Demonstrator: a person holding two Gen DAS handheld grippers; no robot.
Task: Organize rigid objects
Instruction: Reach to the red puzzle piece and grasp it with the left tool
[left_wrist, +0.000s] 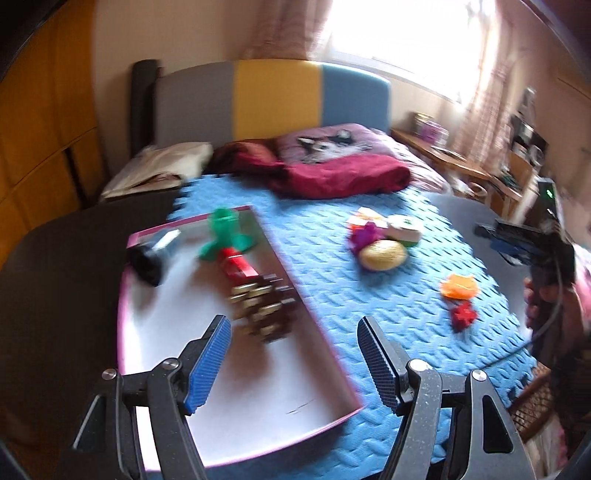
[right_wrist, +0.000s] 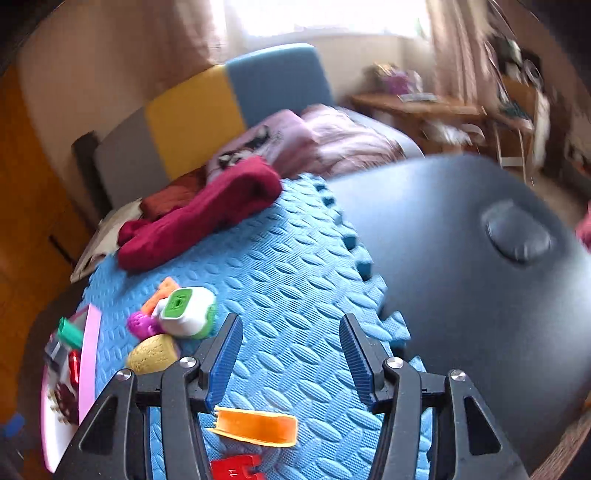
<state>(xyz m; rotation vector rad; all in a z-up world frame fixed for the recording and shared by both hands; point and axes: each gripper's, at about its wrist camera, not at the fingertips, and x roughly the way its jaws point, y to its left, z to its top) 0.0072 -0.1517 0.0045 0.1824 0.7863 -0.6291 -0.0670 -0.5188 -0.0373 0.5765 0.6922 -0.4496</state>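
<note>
My left gripper is open and empty, hovering over the near right rim of a pink-edged white tray. The tray holds a green toy, a red piece, a black object and a brown spiky piece. My right gripper is open above the blue foam mat, gripping nothing. An orange piece and a red piece lie on the mat under its base. To its left cluster a white-and-green cube, a purple toy and a yellow ball.
The mat lies on a dark round table. A maroon cloth and pillows sit behind it against a grey, yellow and blue headboard. A hand holds the right gripper at the right edge of the left wrist view. A wooden desk stands by the window.
</note>
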